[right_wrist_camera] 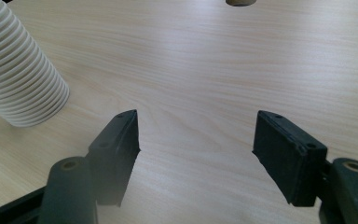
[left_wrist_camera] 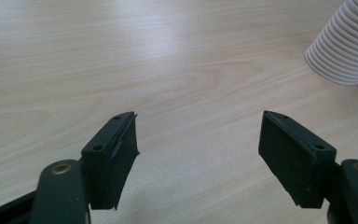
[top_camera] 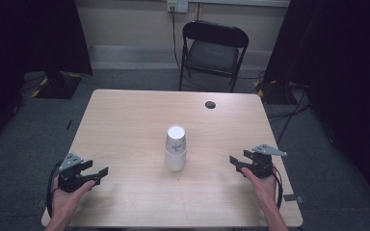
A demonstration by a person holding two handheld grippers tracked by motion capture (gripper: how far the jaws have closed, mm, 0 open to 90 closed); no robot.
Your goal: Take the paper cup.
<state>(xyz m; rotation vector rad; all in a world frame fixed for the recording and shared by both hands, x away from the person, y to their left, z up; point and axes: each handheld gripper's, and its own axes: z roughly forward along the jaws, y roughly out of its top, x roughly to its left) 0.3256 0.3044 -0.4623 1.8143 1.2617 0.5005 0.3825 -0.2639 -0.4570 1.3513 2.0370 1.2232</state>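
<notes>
Cup stack (left_wrist_camera: 345, 46), top cut off

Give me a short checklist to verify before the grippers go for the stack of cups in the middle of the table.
1. Stack of cups stands upside down and upright, alone: ok.
2. Left gripper jaws open, nothing between them: ok.
3. Right gripper jaws open, nothing between them: ok.
4. Table between each gripper and the stack has nothing in the way: ok.
5. Both grippers apart from the stack, one on each side: ok.
6. How many cups are in the stack: cannot tell.
</notes>
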